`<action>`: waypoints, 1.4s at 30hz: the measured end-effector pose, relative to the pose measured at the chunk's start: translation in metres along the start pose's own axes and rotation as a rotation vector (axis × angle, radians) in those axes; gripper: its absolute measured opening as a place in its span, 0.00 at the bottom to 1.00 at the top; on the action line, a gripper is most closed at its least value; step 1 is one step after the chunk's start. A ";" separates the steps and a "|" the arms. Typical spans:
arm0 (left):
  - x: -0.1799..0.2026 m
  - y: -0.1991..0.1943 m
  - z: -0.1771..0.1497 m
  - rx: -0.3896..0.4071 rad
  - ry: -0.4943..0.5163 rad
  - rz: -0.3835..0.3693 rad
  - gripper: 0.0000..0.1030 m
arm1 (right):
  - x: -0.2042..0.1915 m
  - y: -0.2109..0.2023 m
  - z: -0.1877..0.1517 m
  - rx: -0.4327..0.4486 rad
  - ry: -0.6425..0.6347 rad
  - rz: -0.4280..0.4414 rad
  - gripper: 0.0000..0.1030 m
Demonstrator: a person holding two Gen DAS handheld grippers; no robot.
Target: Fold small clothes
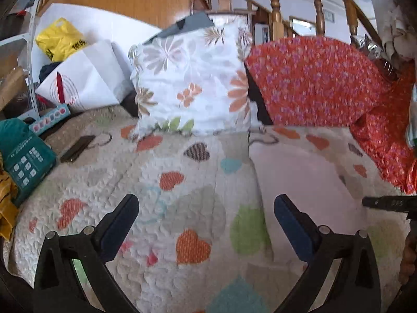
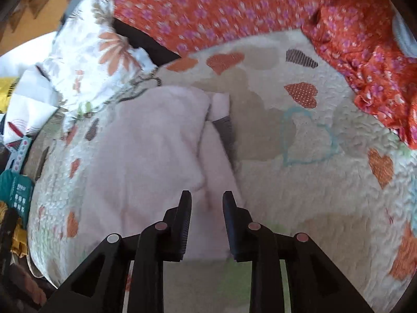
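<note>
A pale pink fleece garment (image 2: 146, 156) lies spread on the heart-patterned quilt (image 2: 312, 182), with a grey-lined edge (image 2: 225, 130) showing at its right side. In the left wrist view it shows as a pale pink patch (image 1: 299, 177) to the right. My right gripper (image 2: 206, 198) hovers over the garment's near right part, jaws partly open, holding nothing. My left gripper (image 1: 206, 206) is wide open and empty above the quilt (image 1: 182, 208), left of the garment. The tip of the right gripper (image 1: 385, 204) enters at the right edge of the left wrist view.
A floral white cushion (image 1: 192, 83) and a red flowered cushion (image 1: 312, 80) stand at the back. A red flowered cloth (image 2: 365, 60) lies at the right. White bag (image 1: 86, 78), yellow bag (image 1: 60, 39), teal box (image 1: 23, 161) and a dark flat object (image 1: 78, 148) crowd the left.
</note>
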State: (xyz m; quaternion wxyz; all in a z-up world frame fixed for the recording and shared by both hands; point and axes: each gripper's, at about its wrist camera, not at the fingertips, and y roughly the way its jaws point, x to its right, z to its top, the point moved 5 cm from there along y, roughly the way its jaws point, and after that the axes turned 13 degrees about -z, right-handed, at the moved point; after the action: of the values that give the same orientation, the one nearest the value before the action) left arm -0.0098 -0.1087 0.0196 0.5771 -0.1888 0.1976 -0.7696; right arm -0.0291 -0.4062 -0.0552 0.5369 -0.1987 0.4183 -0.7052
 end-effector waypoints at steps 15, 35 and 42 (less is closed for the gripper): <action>-0.038 0.046 -0.051 -0.228 -0.170 -0.003 1.00 | -0.137 0.048 -0.060 0.042 -0.454 -0.090 0.26; -0.034 0.088 -0.095 -0.449 -0.197 0.007 1.00 | -0.094 0.023 -0.038 0.028 -0.281 -0.034 0.53; -0.029 0.092 -0.100 -0.464 -0.157 0.036 1.00 | -0.089 0.027 -0.034 0.024 -0.265 -0.042 0.56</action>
State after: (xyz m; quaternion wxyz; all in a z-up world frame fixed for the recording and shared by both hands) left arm 0.0211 -0.0963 -0.1155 0.5453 -0.3721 0.3269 -0.6763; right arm -0.0079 -0.3135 -0.0814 0.5749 -0.2922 0.3311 -0.6888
